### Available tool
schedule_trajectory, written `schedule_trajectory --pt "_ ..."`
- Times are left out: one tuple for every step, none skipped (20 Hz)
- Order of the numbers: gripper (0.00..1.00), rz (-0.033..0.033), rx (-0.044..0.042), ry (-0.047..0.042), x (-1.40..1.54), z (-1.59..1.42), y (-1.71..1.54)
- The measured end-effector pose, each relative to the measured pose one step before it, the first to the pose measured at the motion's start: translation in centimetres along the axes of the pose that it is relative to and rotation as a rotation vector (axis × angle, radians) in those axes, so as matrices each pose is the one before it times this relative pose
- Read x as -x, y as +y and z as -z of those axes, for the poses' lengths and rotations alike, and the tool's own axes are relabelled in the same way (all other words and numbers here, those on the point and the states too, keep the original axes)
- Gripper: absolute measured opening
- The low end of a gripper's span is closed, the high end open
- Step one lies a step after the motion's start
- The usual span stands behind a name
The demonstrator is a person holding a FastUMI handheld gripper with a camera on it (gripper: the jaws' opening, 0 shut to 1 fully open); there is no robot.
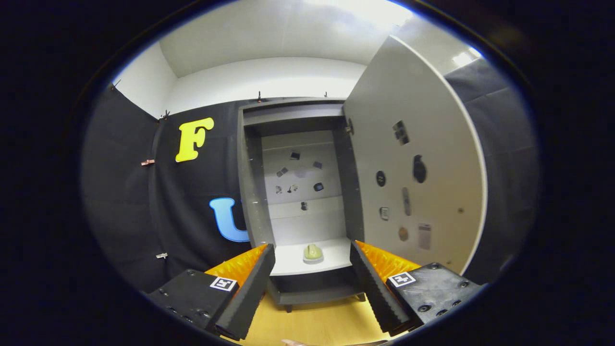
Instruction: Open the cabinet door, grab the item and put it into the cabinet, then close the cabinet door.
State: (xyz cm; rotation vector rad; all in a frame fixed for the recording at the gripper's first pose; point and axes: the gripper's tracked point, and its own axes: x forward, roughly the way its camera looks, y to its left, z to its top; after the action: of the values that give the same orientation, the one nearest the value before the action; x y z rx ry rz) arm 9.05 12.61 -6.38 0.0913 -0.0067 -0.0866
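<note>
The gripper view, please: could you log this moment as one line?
door: open | item: on cabinet shelf | gripper: open, empty, short of cabinet | left: close door

Small dark stickers [298, 175] on cabinet [250, 192] back wall, centre frame: too small to identify. Pale green item [313, 252] on shelf [288, 262]: shape indistinct. Tool [312, 288] bodies cut off, lower frame. Door [413, 158] markings unreadable.
</note>
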Motion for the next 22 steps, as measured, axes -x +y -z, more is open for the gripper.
schedule_trajectory --pt "0.98 0.01911 0.00415 0.00758 0.712 -0.071 -0.997" --pt "0.98 0.02497 0.00342 -0.00035 0.808 -0.355 -1.26" --pt "0.98 0.01877 0.00439 -0.00759 0.526 -0.621 -1.289" --pt "0.98 0.01765 0.00476 -0.01119 0.656 -0.648 -1.456" --pt "0.98 0.01344 0.003 -0.01361 0.591 -0.646 -1.561" --pt "0.98 0.0095 0.00376 -0.01208 0.391 -0.646 -1.62" --pt "0.98 0.01459 0.01087 -0.00953 0.367 -0.49 -2.008" --pt "0.98 0.02436 0.01836 0.00348 0.212 -0.307 -2.184" --pt "0.98 0.02524 0.01967 0.00989 -0.038 0.043 -2.355" --pt "0.98 0.02446 0.0165 -0.00393 0.006 -0.256 -2.169" --pt "0.98 0.02128 0.01022 -0.01103 -0.342 -0.573 -2.103" --pt "0.98 0.01419 -0.00107 -0.00809 -0.257 -0.327 -1.896" --pt "0.98 0.00608 -0.00495 -0.0054 -0.283 -0.195 -1.66" --pt "0.98 -0.00442 -0.00445 -0.00414 -0.583 0.057 -1.137" --pt "0.98 -0.00779 0.00099 0.00256 -0.837 0.27 -0.969" --pt "0.98 -0.015 0.00305 0.006 -0.706 0.271 -0.726" --pt "0.98 -0.02301 -0.00004 0.00524 -0.751 0.174 -0.329" --pt "0.98 -0.02975 -0.00361 0.00593 -0.693 0.287 -0.101" --pt "0.98 -0.03403 -0.00528 0.01341 -0.634 0.41 0.198" --pt "0.98 -0.02632 -0.00216 0.01855 -0.577 0.587 0.141" --pt "0.98 -0.02757 -0.00278 0.01902 -0.755 0.53 0.059" --pt "0.98 -0.027 -0.00372 0.01854 -0.499 0.441 0.26"
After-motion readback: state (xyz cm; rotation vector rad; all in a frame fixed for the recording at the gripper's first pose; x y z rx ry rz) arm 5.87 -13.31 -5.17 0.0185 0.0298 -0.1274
